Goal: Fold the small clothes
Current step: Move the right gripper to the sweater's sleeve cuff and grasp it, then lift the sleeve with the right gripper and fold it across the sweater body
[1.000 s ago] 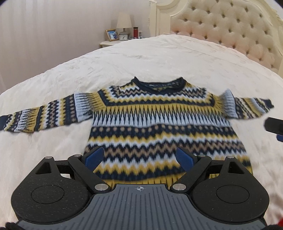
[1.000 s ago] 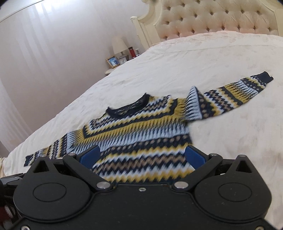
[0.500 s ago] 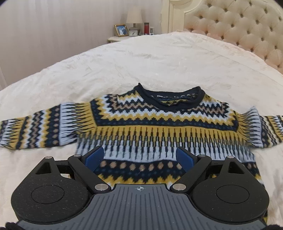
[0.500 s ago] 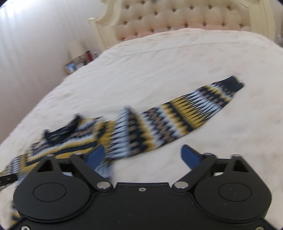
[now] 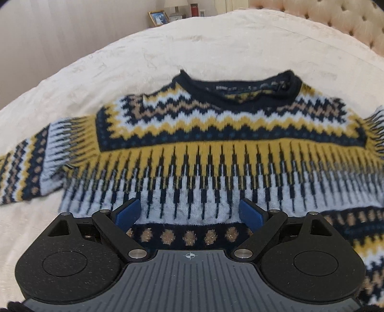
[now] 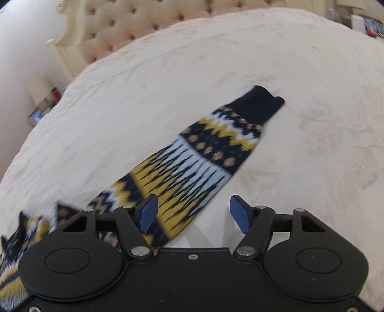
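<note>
A small knitted sweater (image 5: 204, 144) in navy, yellow and pale blue zigzags lies flat on the cream bedspread (image 5: 216, 48), neck hole toward the headboard. My left gripper (image 5: 189, 213) hangs open over the sweater's chest, its blue pads clear of the knit. In the right wrist view one sleeve (image 6: 196, 163) stretches up and right to a navy cuff (image 6: 259, 105). My right gripper (image 6: 192, 212) hovers over the sleeve's near part with its jaws closing; the sleeve lies under the gap, and the pads are not pressing on it.
A tufted cream headboard (image 6: 124, 26) stands at the far end of the bed. A bedside table (image 5: 175, 14) with a lamp, a photo frame and small items sits beyond the bed. Cluttered items (image 6: 364, 24) show at the far right edge.
Both grippers have moved forward and lower over the bed. The left one went from the hem up over the chest. The right one swung from the body out to the sleeve, jaws narrowing.
</note>
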A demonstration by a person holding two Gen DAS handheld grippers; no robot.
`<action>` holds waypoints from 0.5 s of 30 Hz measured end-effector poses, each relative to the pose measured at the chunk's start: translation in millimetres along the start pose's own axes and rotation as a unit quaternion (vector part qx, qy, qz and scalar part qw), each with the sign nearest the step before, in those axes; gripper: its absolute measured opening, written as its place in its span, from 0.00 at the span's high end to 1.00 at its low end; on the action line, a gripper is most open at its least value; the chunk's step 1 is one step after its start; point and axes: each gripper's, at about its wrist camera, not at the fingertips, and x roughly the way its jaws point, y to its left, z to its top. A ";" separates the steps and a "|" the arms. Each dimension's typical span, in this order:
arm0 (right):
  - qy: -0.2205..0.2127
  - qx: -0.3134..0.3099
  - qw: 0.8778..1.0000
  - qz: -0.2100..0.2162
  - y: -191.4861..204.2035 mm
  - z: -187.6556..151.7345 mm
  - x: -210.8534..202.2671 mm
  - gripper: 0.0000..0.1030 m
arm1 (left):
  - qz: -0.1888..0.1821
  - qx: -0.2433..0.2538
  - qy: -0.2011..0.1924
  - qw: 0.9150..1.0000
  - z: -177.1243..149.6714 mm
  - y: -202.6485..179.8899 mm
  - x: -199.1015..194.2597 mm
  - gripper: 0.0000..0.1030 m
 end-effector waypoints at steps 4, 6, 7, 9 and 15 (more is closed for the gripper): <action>-0.003 0.044 0.999 -0.003 -13.5 10.3 24.6 0.33 | 0.007 0.019 -0.013 1.000 -4.7 -5.9 5.5 0.07; -0.009 0.069 0.998 0.002 -19.0 13.7 33.3 0.34 | 0.003 0.019 -0.014 1.000 -3.8 -4.6 7.3 0.05; -0.012 0.080 0.997 0.004 -21.7 15.4 36.4 0.36 | 0.000 0.016 -0.014 1.000 -3.5 -2.9 8.4 0.03; -0.017 0.100 0.995 0.006 -26.3 18.4 40.9 0.42 | -0.008 0.007 -0.011 1.000 -2.4 1.3 11.6 0.00; -0.017 0.110 0.994 0.021 -32.1 23.9 37.7 0.87 | -0.006 -0.001 -0.009 1.000 -1.7 -0.7 14.1 0.00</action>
